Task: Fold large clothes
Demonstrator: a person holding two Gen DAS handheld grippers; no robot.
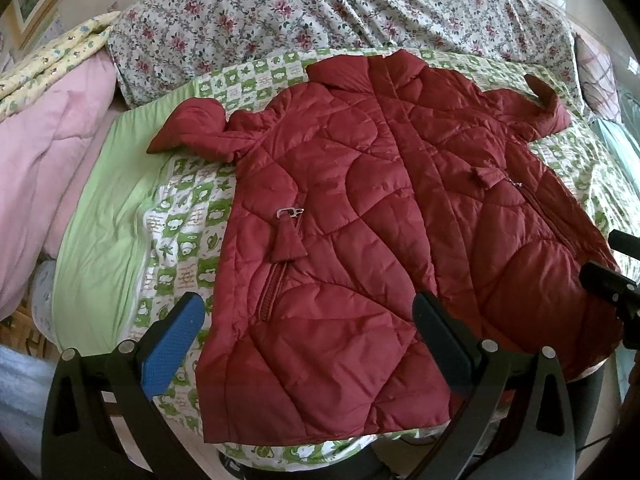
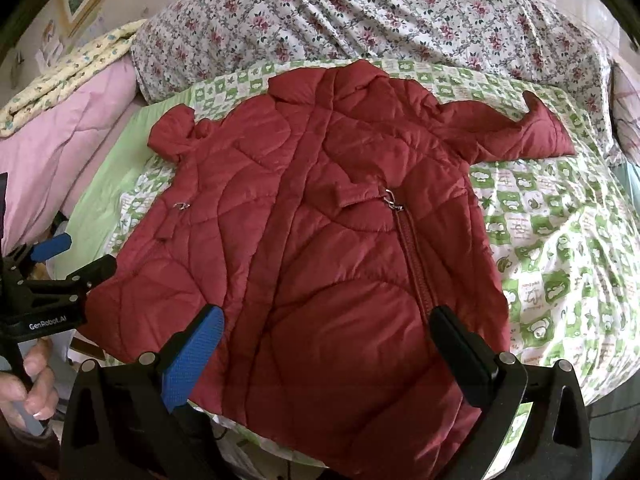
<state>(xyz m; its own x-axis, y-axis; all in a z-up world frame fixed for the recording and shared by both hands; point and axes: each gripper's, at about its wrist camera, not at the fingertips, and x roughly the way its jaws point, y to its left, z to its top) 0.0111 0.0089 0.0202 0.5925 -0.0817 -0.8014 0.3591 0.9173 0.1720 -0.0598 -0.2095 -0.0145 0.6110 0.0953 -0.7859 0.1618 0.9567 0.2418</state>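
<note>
A dark red quilted jacket (image 1: 380, 216) lies flat, front up, on a green-and-white patterned blanket (image 1: 188, 224), collar far from me and both sleeves spread to the sides. It also shows in the right wrist view (image 2: 320, 220). My left gripper (image 1: 308, 320) is open and empty, hovering over the jacket's near left hem. My right gripper (image 2: 324, 332) is open and empty above the near hem, by the right pocket zipper (image 2: 412, 248). The left gripper (image 2: 60, 264) also shows at the left edge of the right wrist view.
A floral duvet (image 1: 320, 8) is piled behind the jacket. A pink quilt (image 1: 48, 152) and a yellow patterned blanket (image 1: 52, 56) lie at the left. A plain green sheet (image 1: 104, 216) borders the blanket on the left. The bed's near edge runs just below the hem.
</note>
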